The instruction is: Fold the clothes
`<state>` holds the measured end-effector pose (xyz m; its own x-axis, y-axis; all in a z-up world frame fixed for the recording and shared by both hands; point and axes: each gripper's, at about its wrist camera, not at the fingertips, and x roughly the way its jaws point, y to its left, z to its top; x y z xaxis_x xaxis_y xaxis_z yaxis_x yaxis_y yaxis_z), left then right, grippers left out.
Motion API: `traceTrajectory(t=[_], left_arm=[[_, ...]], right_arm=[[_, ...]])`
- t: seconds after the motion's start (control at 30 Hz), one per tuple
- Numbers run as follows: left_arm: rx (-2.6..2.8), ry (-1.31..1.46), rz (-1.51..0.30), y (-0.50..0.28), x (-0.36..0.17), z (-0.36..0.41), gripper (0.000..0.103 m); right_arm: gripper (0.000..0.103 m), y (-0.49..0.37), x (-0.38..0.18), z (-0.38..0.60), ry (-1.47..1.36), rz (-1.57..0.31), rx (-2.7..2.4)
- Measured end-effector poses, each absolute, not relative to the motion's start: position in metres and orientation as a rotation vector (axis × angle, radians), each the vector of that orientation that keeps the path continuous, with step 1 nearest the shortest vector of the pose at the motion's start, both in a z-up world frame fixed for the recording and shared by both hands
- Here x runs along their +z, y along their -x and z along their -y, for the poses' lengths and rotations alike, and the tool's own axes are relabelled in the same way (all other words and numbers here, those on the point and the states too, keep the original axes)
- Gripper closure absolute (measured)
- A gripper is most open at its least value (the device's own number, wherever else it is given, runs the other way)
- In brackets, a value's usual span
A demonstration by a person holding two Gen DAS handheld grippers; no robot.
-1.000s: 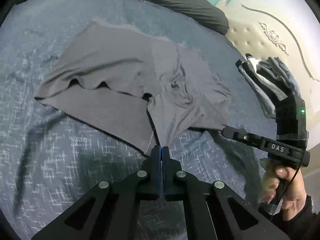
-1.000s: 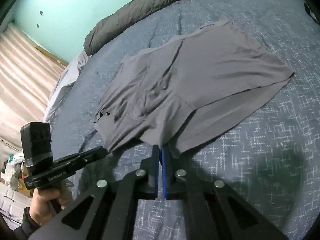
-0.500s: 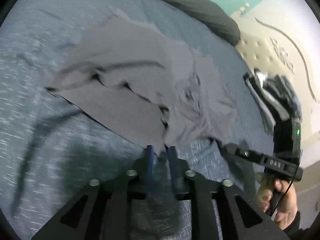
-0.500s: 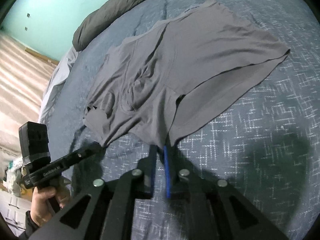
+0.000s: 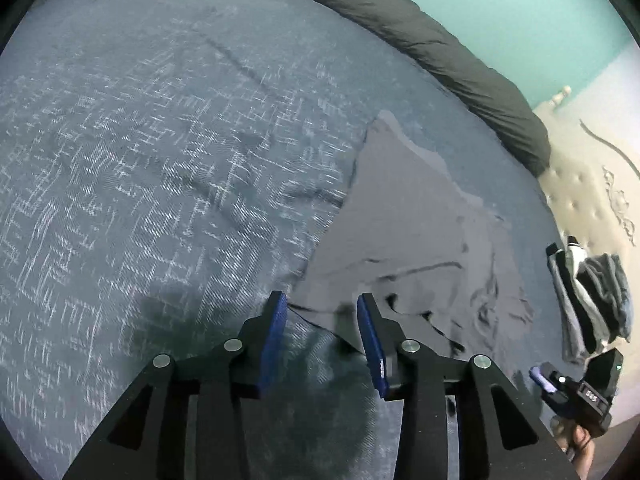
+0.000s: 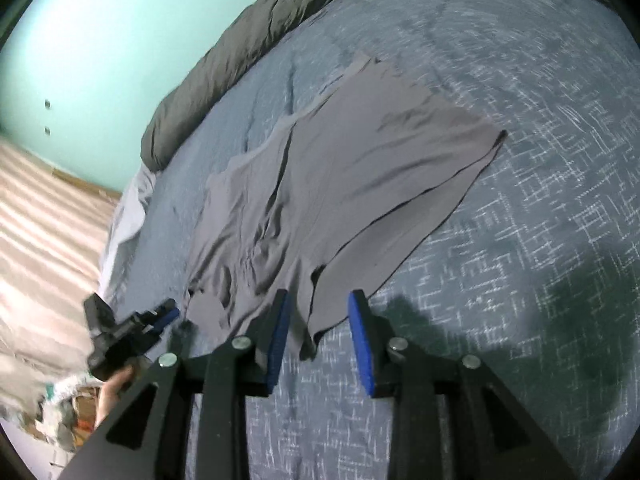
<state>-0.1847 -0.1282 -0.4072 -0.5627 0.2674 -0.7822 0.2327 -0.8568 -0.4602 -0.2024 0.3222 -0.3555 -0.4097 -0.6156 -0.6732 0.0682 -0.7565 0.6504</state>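
a: left tongs (image 5: 322, 308) first. opening now, blue pads apart, clenched a second ago on the near hem. hem of the grey shorts (image 5: 416, 240) lying loose across the gap, pinched by neither pad. released, then.

b: agreed. swung well over to the left edge of the garment too. much more bare blue bedspread (image 5: 160, 160) in that view than before.

a: meaning for the fold?

b: probably end of the spreading pull, hem set down, next grab not yet begun. only a judgement.

a: look of the cloth from the left view?

b: thin, limp, flat on the bed, small ripples and dark gaps along the near edge. dark duvet roll (image 5: 400, 28) well beyond. pile of striped clothes (image 5: 592, 300) off to the right, other handheld tool (image 5: 576, 392) just below it.

a: now the right view. right tongs (image 6: 316, 312)?

b: also opening, pads clearly parted, shut tight a second ago. a corner of hem hanging between them, not visibly squeezed. let go as well.

a: and the shorts (image 6: 340, 184) there?

b: spread out across the bed (image 6: 540, 240), one leg fairly smooth toward the far right, the left half creased and bunched round the middle seam. no fold made yet. left tool and a hand (image 6: 112, 388) low at the left, blurred.

a: worth smoothing?

b: likely, before any fold.
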Motion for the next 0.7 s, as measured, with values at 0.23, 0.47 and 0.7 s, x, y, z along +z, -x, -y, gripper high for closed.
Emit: traceTrajectory(t=[0.23,0.47,0.7], left_arm=[[2.619,1.462,0.833,0.194,-0.416,0.127,0.073],[2.603,1.456,0.835,0.206,-0.412,0.130,0.100],[2.616,1.391,0.724,0.211,-0.373,0.112,0.101]], right_arm=[[0.073,0.207,-0.358,-0.334,-1.368,0.784,-2.222],[0.073,0.210,-0.361,-0.346,-1.356,0.820,-2.238],[0.073,0.210,-0.363,-0.355,-1.345,0.830,-2.268]])
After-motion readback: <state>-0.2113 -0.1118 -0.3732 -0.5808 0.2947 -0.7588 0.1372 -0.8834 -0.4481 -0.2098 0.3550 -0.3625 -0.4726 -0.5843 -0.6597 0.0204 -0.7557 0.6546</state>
